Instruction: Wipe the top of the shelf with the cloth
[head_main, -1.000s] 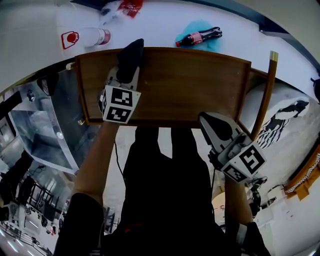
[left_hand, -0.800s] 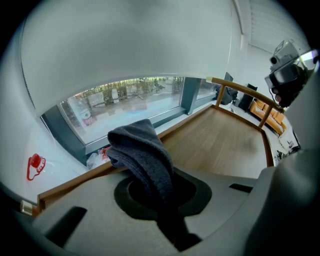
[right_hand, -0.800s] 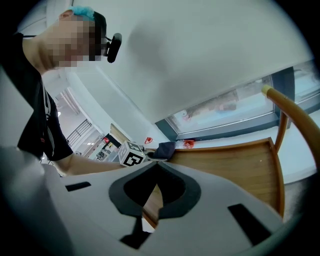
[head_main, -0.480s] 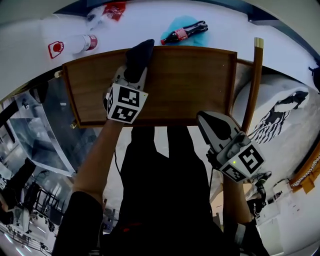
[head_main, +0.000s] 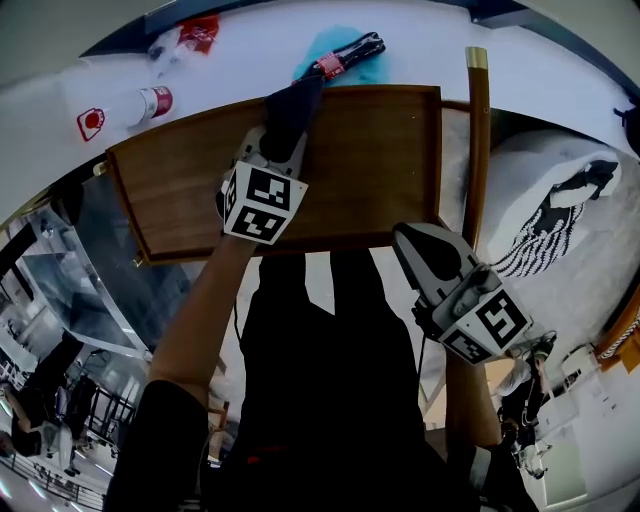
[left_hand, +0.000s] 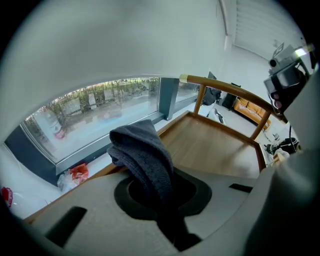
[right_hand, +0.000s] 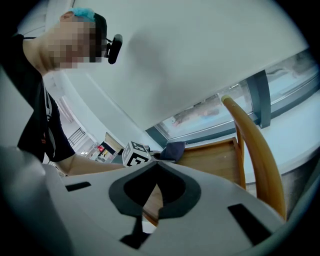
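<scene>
The brown wooden shelf top (head_main: 380, 160) spans the middle of the head view. My left gripper (head_main: 283, 135) reaches over it, shut on a dark grey cloth (head_main: 292, 105) that rests near the shelf's far edge, about mid-width. In the left gripper view the cloth (left_hand: 145, 155) bulges up from between the jaws of the left gripper (left_hand: 159, 192), with the shelf top (left_hand: 215, 145) beyond. My right gripper (head_main: 416, 240) hangs shut and empty off the shelf's near right corner. The right gripper view shows that gripper (right_hand: 150, 200), the cloth (right_hand: 172, 149) and the shelf top (right_hand: 210, 155).
A wooden post (head_main: 478, 140) rises at the shelf's right side. Beyond the far edge lie a cola bottle (head_main: 345, 55) on something blue (head_main: 325, 45), a white bottle (head_main: 140, 105) and a red bag (head_main: 198, 30). Glass panels stand at the left.
My left gripper has slid the cloth rightward along the shelf top, from its left part to about mid-width near the far edge. The right gripper has stayed where it was.
</scene>
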